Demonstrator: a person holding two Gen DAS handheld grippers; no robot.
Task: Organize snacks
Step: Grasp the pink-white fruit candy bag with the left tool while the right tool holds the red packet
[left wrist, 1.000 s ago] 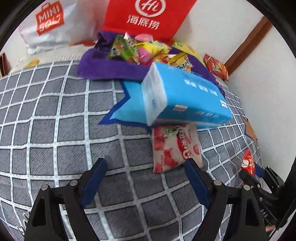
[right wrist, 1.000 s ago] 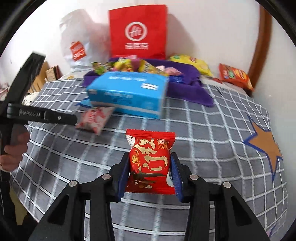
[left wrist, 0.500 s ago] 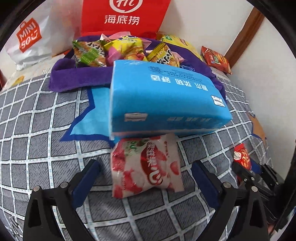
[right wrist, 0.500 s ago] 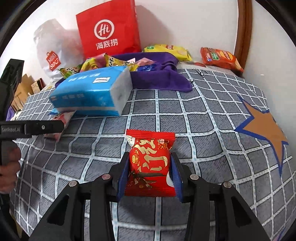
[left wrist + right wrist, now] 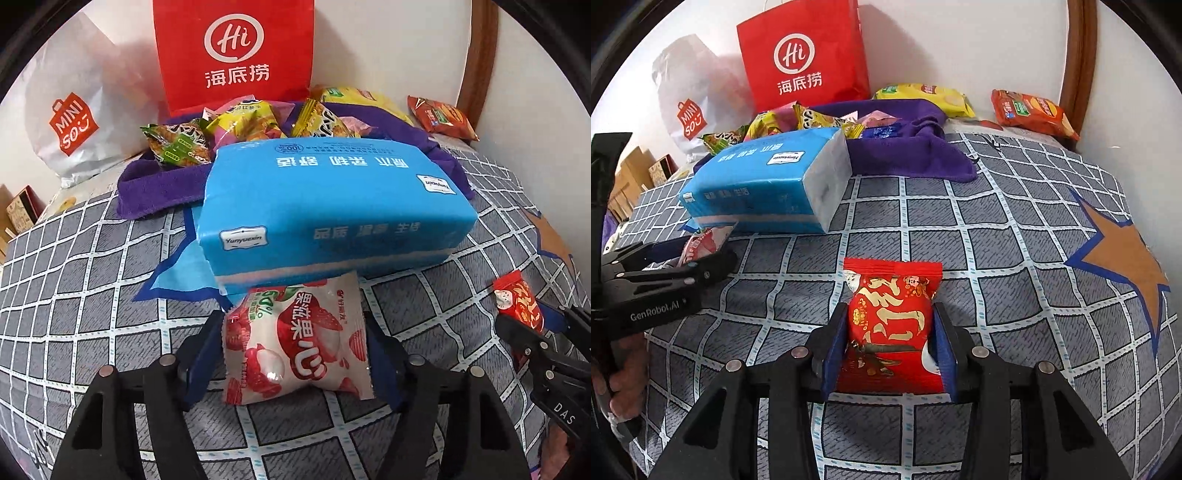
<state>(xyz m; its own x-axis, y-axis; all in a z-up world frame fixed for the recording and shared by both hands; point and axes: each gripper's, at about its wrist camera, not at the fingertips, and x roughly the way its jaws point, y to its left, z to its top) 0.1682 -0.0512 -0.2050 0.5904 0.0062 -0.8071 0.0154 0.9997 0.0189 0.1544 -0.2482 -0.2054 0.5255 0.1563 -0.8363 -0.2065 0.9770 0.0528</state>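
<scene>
My left gripper (image 5: 295, 354) is closing its jaws on the strawberry snack packet (image 5: 295, 343), which lies on the checked bedspread (image 5: 74, 295) with its far edge tucked against the blue tissue pack (image 5: 332, 206); the blue pads meet the packet's sides. My right gripper (image 5: 890, 343) is clamped on the red snack packet (image 5: 892, 314), held upright just above the bedspread. Beyond the tissue pack, a purple cloth (image 5: 905, 158) carries a heap of assorted snacks (image 5: 243, 129). A red paper bag (image 5: 805, 55) and a white bag (image 5: 70, 122) stand against the wall.
</scene>
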